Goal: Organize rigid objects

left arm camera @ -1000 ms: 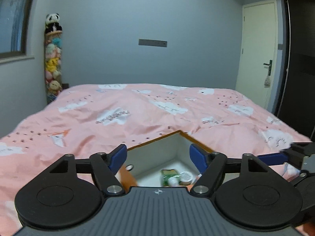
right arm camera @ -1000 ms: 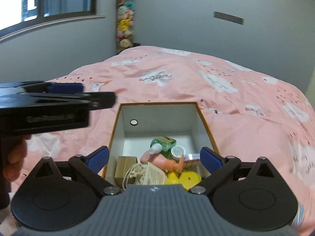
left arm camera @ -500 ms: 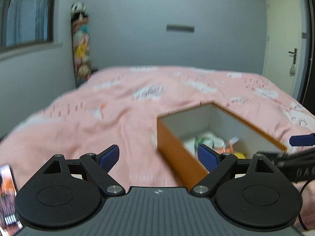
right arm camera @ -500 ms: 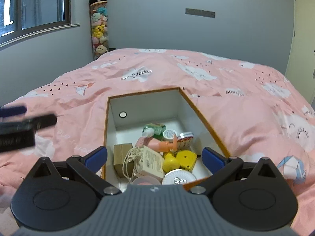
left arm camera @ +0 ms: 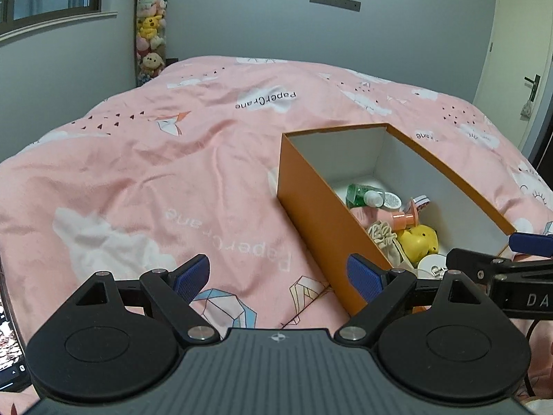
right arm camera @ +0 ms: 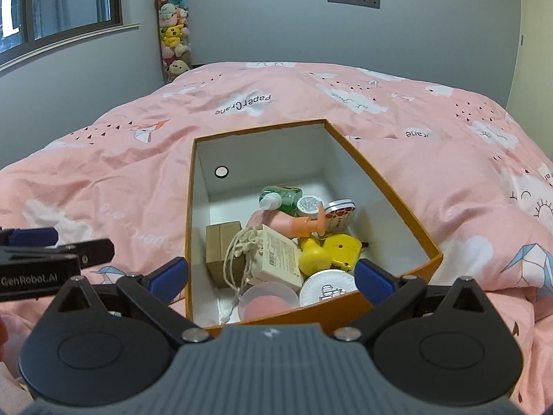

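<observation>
Box [right arm camera: 394, 190], orange, open-topped, on the pink quilt [left arm camera: 155, 173]; holds a green bottle [right arm camera: 281, 196], yellow toy [right arm camera: 314, 257], brown carton [right arm camera: 221, 242] and round tins. My left gripper [left arm camera: 278, 273] and right gripper [right arm camera: 271, 275]: both spread wide, grasping nothing.

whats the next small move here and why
Probably lower the right gripper into the orange box toward the yellow toy. Both grippers are open and empty, the right one is lined up over the box's near end, and everything is still piled inside.
</observation>
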The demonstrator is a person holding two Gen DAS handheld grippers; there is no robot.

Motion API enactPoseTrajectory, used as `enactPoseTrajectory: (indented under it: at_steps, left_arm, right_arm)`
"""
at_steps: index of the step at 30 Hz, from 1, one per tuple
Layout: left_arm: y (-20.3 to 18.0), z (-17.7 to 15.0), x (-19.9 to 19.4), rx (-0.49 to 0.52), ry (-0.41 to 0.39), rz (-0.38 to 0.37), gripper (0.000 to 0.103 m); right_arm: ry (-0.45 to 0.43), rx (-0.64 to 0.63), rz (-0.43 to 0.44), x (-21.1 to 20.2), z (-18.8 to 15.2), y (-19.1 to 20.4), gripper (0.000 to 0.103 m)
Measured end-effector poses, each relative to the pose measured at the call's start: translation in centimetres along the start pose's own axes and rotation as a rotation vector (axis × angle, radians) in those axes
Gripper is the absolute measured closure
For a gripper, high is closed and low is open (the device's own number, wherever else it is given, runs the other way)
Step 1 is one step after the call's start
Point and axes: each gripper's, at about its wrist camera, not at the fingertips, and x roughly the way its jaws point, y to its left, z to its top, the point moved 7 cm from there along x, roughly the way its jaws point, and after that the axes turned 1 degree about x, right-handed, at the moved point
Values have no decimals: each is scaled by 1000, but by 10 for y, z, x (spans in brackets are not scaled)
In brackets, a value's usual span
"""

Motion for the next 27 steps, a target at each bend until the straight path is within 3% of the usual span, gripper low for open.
enactPoseTrajectory:
  at_steps: [27]
  left_arm:
    - [-8, -1, -1, 29, 2, -5, 0]
  right_arm:
    - [35, 36, 12, 8, -5, -5, 3]
